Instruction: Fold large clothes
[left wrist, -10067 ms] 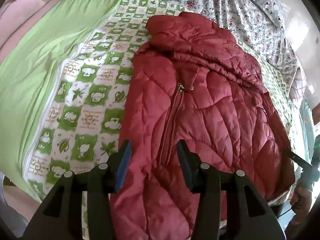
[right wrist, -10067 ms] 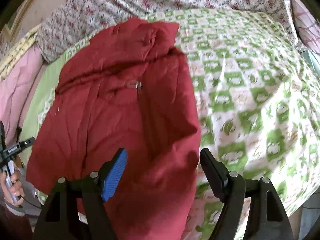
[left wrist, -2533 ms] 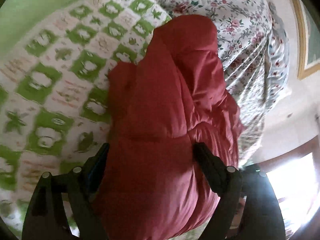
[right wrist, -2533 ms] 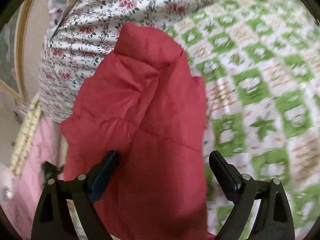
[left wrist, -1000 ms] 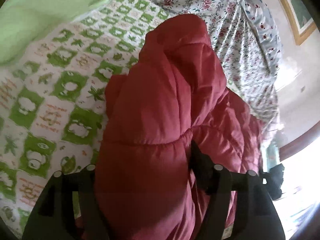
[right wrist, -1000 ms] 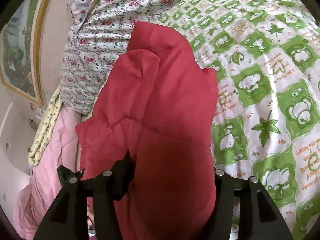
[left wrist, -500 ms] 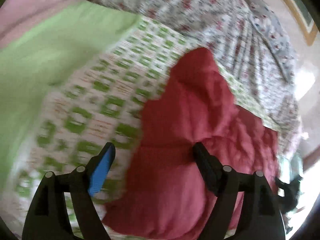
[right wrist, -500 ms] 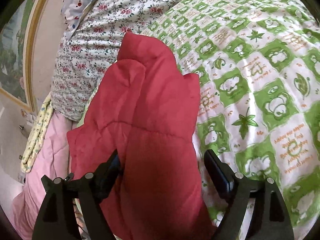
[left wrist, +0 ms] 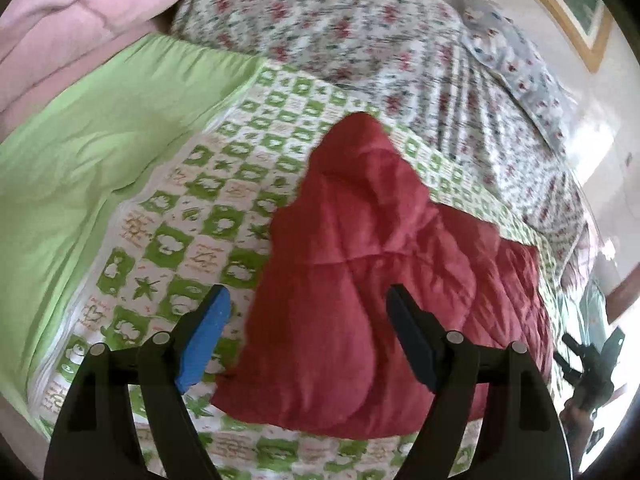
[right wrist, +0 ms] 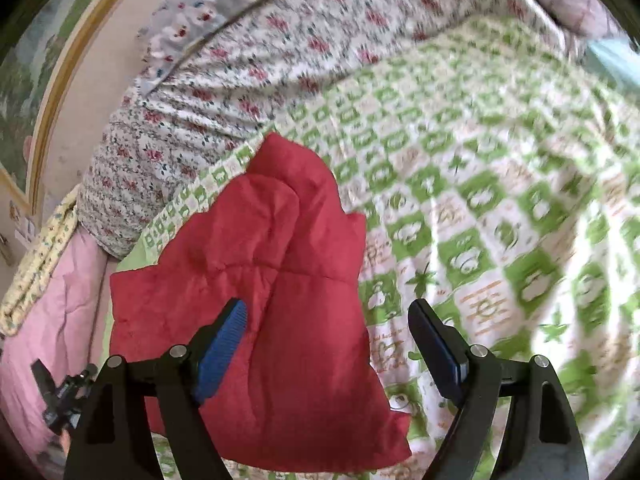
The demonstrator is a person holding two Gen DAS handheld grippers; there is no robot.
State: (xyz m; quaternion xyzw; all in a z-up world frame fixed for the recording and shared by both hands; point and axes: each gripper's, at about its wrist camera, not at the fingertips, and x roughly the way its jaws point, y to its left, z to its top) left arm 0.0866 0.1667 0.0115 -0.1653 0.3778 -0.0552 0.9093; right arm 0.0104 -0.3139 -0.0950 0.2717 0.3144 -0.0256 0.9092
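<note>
Our left gripper [left wrist: 308, 336] and right gripper [right wrist: 328, 346] hover with fingers wide apart, holding nothing, above the folded red jacket [left wrist: 380, 300] lying on the bed [right wrist: 500, 208]. Its puffy quilting may spring the fold open.

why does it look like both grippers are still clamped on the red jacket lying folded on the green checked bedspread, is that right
Not quite: neither gripper is clamped. In the left wrist view the left gripper stands open above the red jacket, its pads clear of the fabric; in the right wrist view the right gripper is open too. The rest holds: the jacket lies folded on the green checked bedspread.
</note>
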